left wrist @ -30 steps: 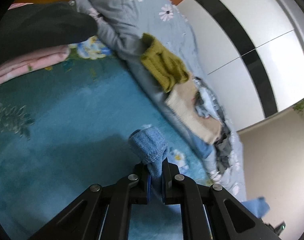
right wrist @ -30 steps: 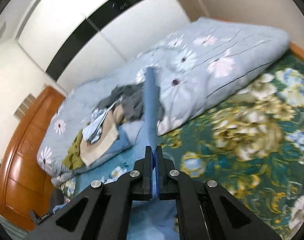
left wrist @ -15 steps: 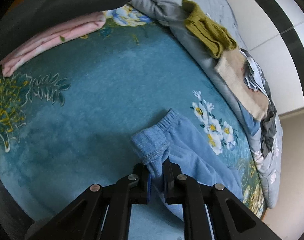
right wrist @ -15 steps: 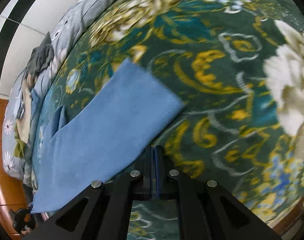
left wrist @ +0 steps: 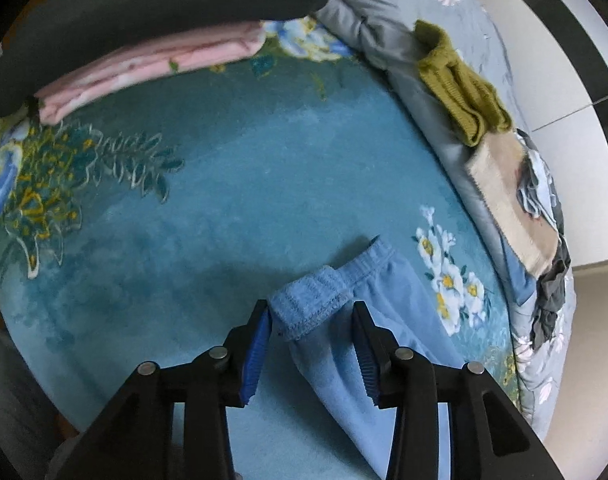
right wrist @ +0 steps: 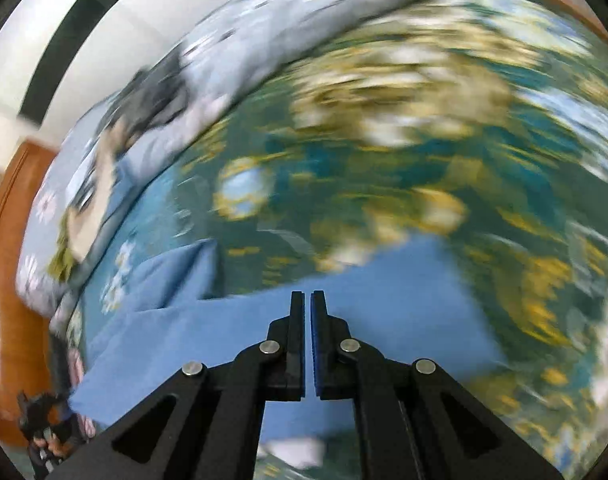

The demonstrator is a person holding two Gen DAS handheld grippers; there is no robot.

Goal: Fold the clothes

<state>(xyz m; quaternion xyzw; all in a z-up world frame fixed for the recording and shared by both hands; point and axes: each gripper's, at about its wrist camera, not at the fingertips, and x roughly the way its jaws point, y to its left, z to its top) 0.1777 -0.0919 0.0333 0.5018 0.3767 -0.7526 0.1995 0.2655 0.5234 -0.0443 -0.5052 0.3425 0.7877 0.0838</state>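
Blue pants (left wrist: 367,344) lie flat on the teal floral bedspread (left wrist: 224,184). In the left wrist view their waistband (left wrist: 311,300) sits between the spread fingers of my left gripper (left wrist: 311,320), which is open. In the blurred right wrist view the same pants (right wrist: 383,320) spread out flat under my right gripper (right wrist: 307,300), whose jaws stand nearly together with a thin gap and nothing between them.
A heap of unfolded clothes, olive (left wrist: 459,84), beige and grey, lies on the rolled grey floral duvet (left wrist: 383,20) along the far side. Folded pink cloth (left wrist: 152,68) and a dark garment (left wrist: 144,12) sit at the back left. White wardrobe doors stand behind.
Both grippers lowered the pants onto the bed. The left gripper opened and let go of the waistband. The right gripper let go of the leg end and is moving.
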